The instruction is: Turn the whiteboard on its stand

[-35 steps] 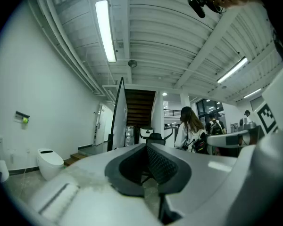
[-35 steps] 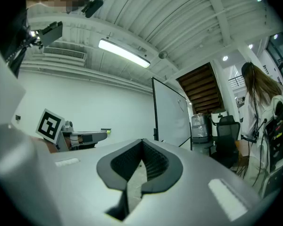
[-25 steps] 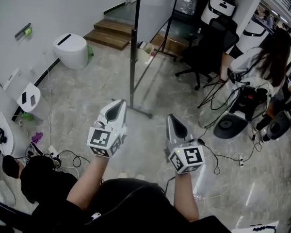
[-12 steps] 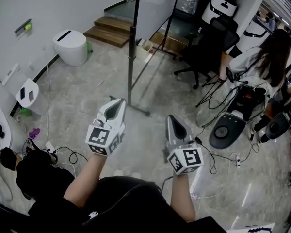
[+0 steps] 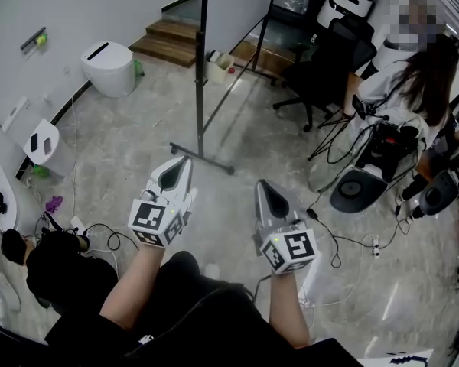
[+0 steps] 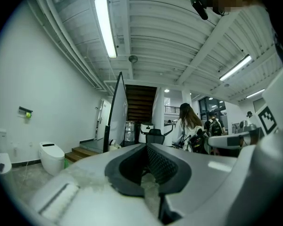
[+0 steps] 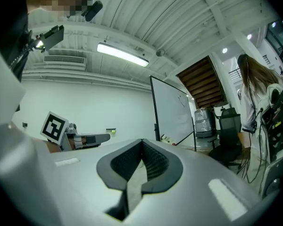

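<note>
Three cams: head view plus the two gripper views

Head view looks steeply down from high up at the floor (image 5: 122,151), with the whiteboard (image 5: 233,6) far ahead at the top edge. Both gripper views sit low, right behind their own jaws, facing forward and up, so lots of ceiling (image 6: 151,27); the right one is rolled a bit. All three share the whiteboard, far off, and the person (image 5: 413,82) right of it.
</note>
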Available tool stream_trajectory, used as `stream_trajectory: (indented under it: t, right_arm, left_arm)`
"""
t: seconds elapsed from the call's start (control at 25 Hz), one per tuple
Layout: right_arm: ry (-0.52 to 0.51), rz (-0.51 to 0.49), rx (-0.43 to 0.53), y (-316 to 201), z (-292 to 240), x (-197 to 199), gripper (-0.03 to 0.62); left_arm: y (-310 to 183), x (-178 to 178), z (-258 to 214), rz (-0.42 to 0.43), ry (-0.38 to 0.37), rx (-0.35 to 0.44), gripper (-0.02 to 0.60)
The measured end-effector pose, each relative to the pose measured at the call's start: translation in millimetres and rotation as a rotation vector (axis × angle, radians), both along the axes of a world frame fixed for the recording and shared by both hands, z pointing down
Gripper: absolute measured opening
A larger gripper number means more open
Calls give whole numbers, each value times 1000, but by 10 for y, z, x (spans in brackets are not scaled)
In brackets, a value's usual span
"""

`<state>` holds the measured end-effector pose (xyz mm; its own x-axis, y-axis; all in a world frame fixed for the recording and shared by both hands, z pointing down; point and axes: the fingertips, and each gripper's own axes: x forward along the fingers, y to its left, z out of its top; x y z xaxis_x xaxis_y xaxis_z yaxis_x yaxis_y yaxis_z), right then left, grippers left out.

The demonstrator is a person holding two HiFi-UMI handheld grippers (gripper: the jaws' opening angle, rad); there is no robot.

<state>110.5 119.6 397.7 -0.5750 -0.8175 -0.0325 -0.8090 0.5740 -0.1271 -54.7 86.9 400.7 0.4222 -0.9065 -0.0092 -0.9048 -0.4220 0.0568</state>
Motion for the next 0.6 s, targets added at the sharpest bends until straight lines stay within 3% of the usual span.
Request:
stream_trajectory:
  t: [0.36, 0.6]
  right_arm:
    - [-10, 8, -2, -28, 92, 238, 6]
    - [8, 8, -1, -207, 120, 223, 6]
  left_arm:
    - [-58, 52, 41, -39, 3, 17, 3]
    - [-291, 115, 92, -16, 6, 14, 3]
